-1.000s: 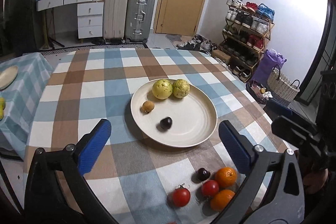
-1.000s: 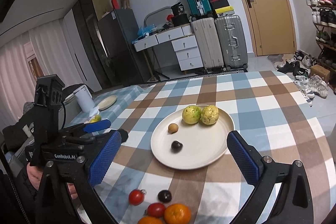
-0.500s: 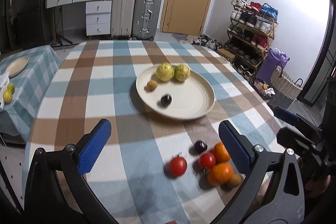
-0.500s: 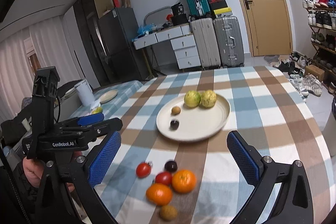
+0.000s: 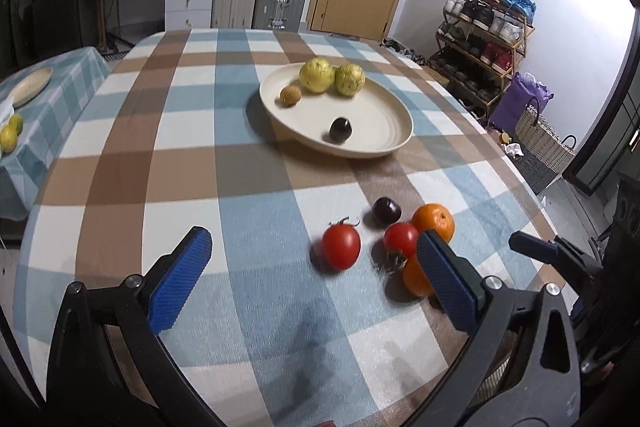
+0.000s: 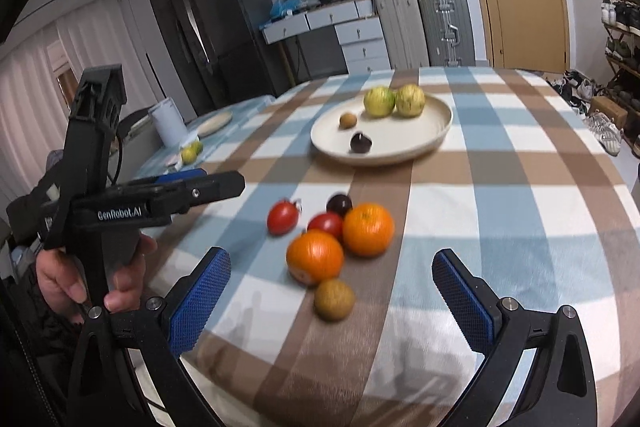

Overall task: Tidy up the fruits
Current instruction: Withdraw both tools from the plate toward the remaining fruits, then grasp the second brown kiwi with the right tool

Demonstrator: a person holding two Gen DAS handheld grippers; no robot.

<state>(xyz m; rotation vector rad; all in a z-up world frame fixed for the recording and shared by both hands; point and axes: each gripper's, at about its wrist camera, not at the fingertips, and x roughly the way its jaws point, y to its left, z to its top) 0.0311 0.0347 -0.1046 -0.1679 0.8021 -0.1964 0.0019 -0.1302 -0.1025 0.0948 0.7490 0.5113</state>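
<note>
Both the left gripper [image 5: 310, 281] and right gripper [image 6: 332, 301] gape wide, empty; loose fruits [image 6: 316, 257] just ahead.

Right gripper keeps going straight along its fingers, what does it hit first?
Likely the small brown fruit, which lies nearest between the open right gripper fingers, with the near orange just behind. Depth is unclear; it may pass above them.

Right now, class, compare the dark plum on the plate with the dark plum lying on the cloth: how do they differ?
The plum on the plate lies alone near the front rim of the cream plate, apart from other fruit; the plum on the cloth sits bunched against a tomato and orange. One is already sorted, the other not. Both are small, round and dark purple.
</note>
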